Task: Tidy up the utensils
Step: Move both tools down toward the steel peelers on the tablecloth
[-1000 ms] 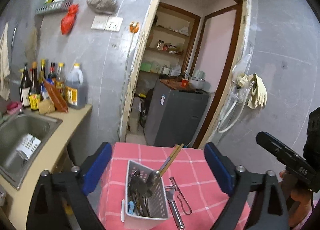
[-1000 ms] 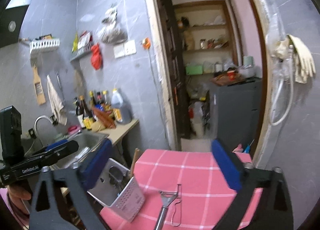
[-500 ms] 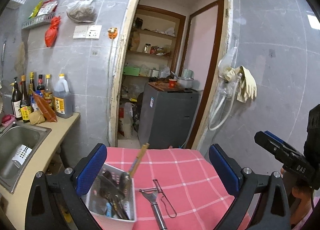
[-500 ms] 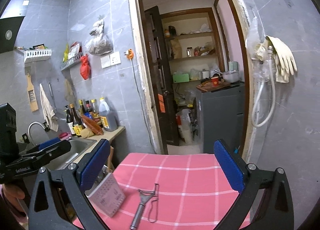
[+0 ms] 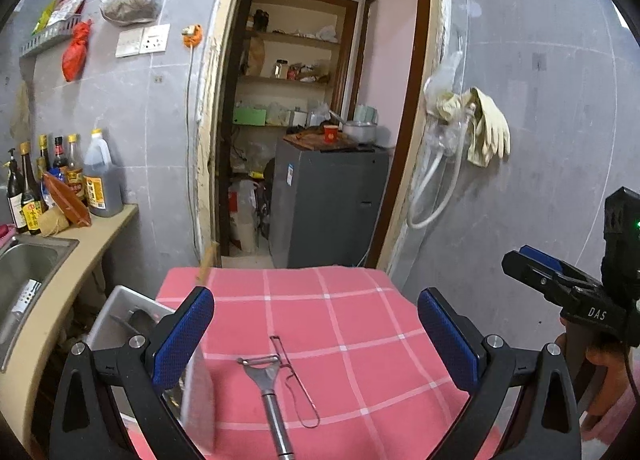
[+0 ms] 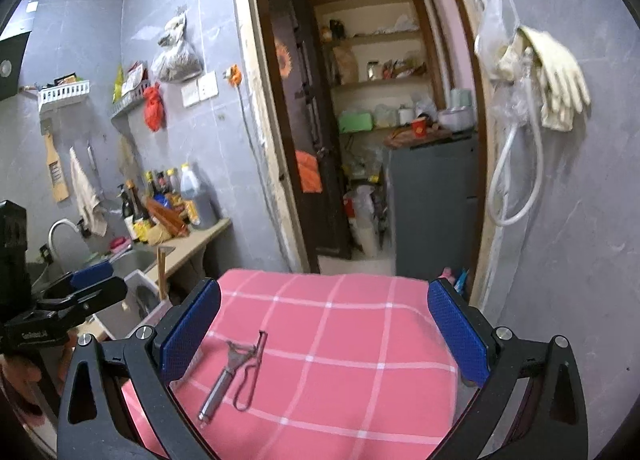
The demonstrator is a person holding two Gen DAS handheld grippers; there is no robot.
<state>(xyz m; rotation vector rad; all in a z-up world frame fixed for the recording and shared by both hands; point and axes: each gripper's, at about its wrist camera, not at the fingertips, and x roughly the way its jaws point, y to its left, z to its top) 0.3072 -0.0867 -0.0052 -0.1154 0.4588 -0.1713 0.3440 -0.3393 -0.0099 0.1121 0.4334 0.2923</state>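
Observation:
A metal peeler [image 5: 267, 379] with a wire loop lies on the pink checked tablecloth [image 5: 340, 324], handle toward me. My left gripper [image 5: 316, 336] stands open above it, holding nothing. A white perforated utensil holder [image 5: 120, 310] with dark utensils inside sits at the table's left edge, partly hidden behind the left finger. In the right wrist view the peeler [image 6: 230, 370] lies near the left pad of my open, empty right gripper [image 6: 324, 330]. The holder [image 6: 138, 298] with upright chopsticks [image 6: 161, 272] is at the left, beside the left gripper [image 6: 80, 288].
A counter [image 5: 72, 272] with a steel sink [image 5: 24, 272] and sauce bottles [image 5: 60, 176] runs along the left. An open doorway with a grey appliance [image 5: 328, 204] lies behind the table. A hose and rubber gloves [image 5: 486, 128] hang on the right wall. The right gripper [image 5: 536, 268] is at the right edge.
Both views have swung so the holder slid from the middle to the left edge, behind the left fingers. The peeler now lies centred between the left gripper's fingers. Both grippers stayed open.

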